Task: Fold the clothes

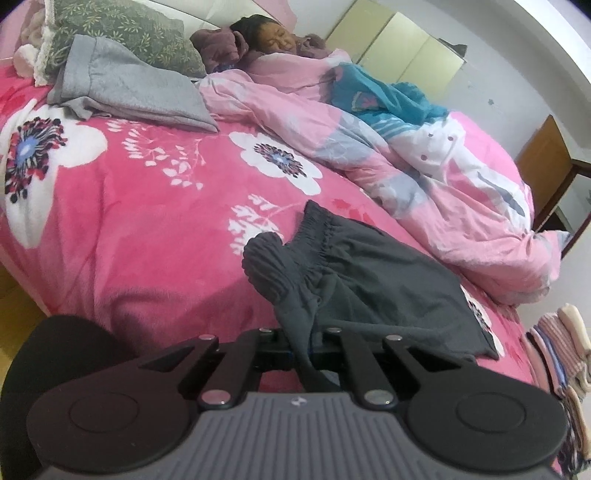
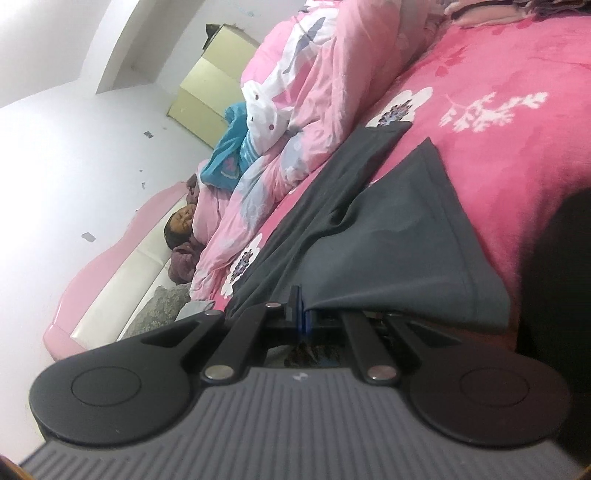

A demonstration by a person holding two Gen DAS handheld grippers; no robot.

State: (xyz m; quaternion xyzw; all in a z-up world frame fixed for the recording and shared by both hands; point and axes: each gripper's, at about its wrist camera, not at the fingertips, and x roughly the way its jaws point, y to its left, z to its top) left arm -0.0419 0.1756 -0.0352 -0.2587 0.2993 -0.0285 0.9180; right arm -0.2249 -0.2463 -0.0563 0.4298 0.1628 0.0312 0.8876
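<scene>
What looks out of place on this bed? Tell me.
The dark shorts are bunched and twisted at the waistband where the left gripper pinches them, not flat. The pink duvet lies rumpled over a person along the far side. A grey cloth sits crumpled by the pillow.

The bed [image 1: 140, 229] wears a bright pink fleece cover printed with big white flowers, backed by a pink and white headboard [image 2: 122, 273]. Dark grey shorts [image 1: 388, 280] lie near its front edge, a grey folded garment [image 1: 122, 88] and a green floral pillow [image 1: 129, 33] up by the head. A rumpled pink quilt [image 1: 424, 177] runs along the far side with a person [image 1: 273, 37] lying under it.
</scene>
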